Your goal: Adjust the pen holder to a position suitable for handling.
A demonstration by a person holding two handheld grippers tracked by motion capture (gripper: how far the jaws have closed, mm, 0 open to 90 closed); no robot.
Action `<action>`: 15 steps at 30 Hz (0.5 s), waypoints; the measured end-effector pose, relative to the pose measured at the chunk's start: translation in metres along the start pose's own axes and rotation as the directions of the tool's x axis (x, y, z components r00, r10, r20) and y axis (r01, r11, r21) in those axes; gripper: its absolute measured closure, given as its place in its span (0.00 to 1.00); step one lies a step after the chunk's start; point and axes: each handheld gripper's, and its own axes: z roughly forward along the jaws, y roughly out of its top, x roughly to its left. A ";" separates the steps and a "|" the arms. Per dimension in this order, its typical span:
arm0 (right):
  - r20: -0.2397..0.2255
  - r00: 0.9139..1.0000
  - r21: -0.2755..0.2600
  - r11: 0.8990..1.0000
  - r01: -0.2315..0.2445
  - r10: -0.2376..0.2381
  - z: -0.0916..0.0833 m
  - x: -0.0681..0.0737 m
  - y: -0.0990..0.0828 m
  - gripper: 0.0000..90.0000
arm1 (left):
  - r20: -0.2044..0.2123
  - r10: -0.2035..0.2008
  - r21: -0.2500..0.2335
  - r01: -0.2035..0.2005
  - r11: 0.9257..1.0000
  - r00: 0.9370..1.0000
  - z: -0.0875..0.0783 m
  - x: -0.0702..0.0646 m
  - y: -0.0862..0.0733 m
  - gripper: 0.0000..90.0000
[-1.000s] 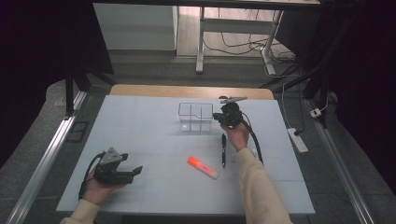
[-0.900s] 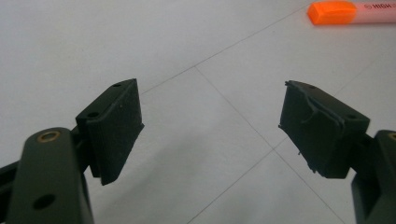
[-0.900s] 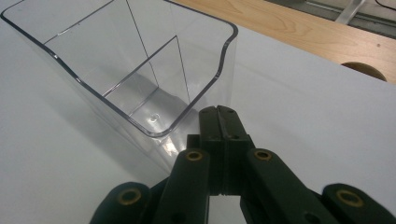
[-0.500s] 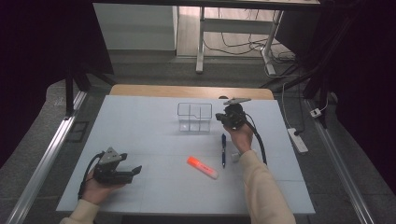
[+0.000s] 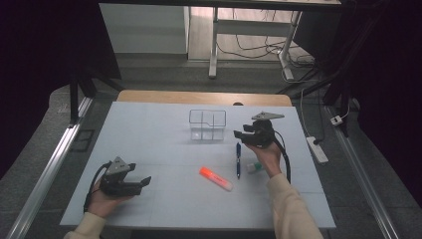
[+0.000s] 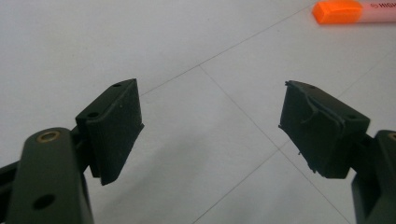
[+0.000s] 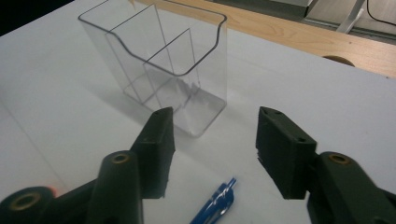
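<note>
The right gripper [image 5: 240,134] stands open and empty, jaws just parted, clear organizer [image 5: 207,125] just to its left, blue pen [image 5: 238,159] nearer. Since earlier it has drawn back rightward from the organizer. The left gripper [image 5: 144,182] rests open, near left.

Organizer [image 5: 207,125] at table's [image 5: 149,124] back, pen [image 5: 238,159] before it, highlighter [image 5: 215,179] left of pen, bottle [image 5: 254,168] right.

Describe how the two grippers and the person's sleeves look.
Both grippers, left and right, are black with two blocky jaws. Each carries a grey three-cornered plate on top and trails a black cable. The person wears cream sleeves.
</note>
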 end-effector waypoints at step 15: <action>-0.029 0.999 -0.046 0.999 0.021 -0.022 -0.052 0.007 -0.023 0.41 | 0.010 -0.001 0.005 0.001 1.000 1.000 0.003 0.001 0.001 0.23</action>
